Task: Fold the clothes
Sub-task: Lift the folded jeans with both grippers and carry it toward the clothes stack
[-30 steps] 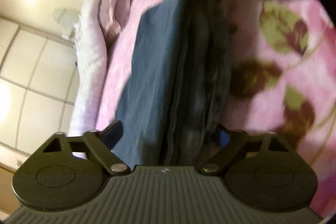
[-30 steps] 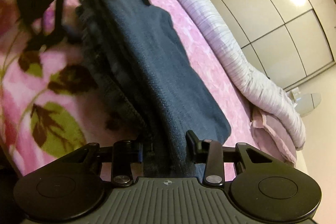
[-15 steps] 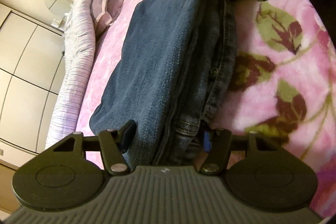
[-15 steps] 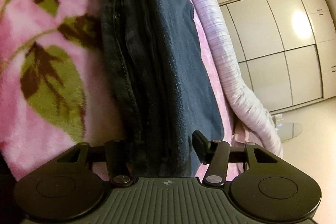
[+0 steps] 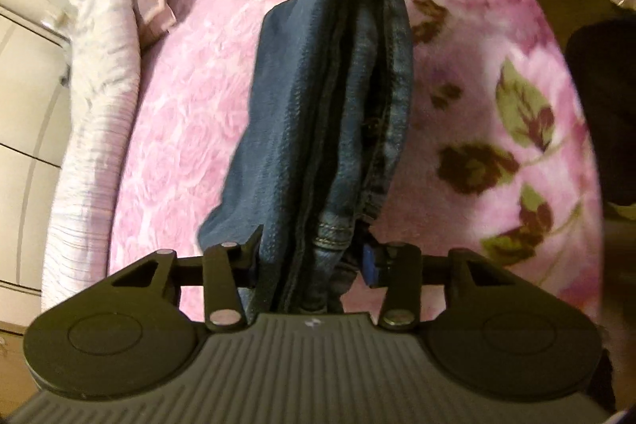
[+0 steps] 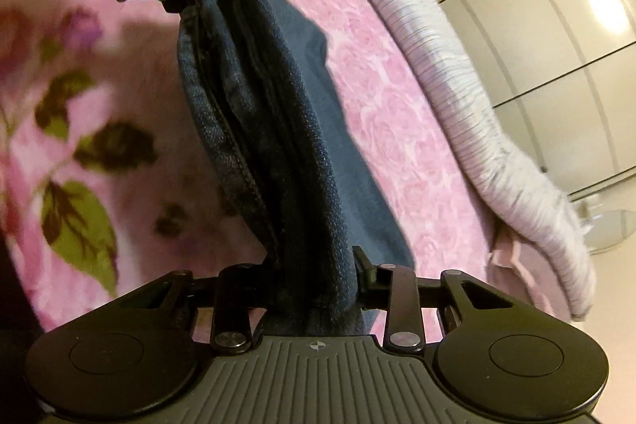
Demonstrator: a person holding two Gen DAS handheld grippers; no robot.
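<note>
I have the folded jeans (image 5: 326, 114) strung up between both tools above the pink blanket (image 5: 190, 130). My left gripper (image 5: 310, 261) is clamped on one end of the bundle, my right gripper (image 6: 314, 273) on the other. The layers look loosely stacked; I think a slack inner fold could slip out toward the blanket if either clamp eases.

The folded jeans (image 5: 326, 114) are coming up off the pink blanket (image 5: 190, 130), where half a second ago they were lying lower and flatter. Their loose lower layers are now hanging and bellying out beneath the top edge, stretched between the left gripper (image 5: 310, 257) and the right gripper (image 6: 314, 281). Both views are blurring with the motion.
</note>
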